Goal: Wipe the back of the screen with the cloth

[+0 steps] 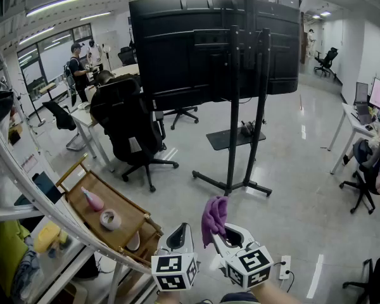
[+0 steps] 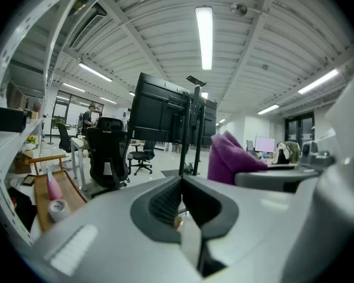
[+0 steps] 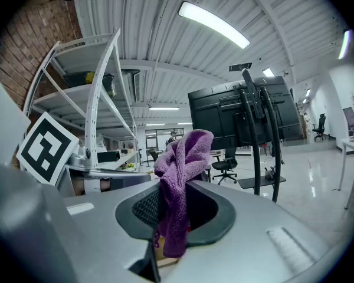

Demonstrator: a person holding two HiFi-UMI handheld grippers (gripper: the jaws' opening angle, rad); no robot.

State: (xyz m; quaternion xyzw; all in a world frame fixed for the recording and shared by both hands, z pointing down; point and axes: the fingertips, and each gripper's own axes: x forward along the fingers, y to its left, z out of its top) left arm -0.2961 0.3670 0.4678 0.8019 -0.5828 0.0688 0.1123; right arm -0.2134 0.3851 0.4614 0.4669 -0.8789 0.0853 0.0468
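The big black screen (image 1: 215,46) stands on a black floor stand (image 1: 232,138) ahead of me, its ribbed back facing me. It also shows in the left gripper view as the screen (image 2: 165,112) and in the right gripper view as the screen (image 3: 242,114). My right gripper (image 1: 223,231) is shut on a purple cloth (image 1: 214,215), which bunches up above the jaws; the cloth (image 3: 180,181) hangs down between them. My left gripper (image 1: 180,232) is shut with nothing in it, beside the right one. Both are well short of the screen.
A black office chair (image 1: 130,128) stands left of the screen stand. A wooden tray (image 1: 123,223) on a white rack at my lower left holds a pink bottle (image 1: 92,199) and a tape roll (image 1: 109,219). Desks and chairs line the right side. A person (image 1: 78,71) stands far left.
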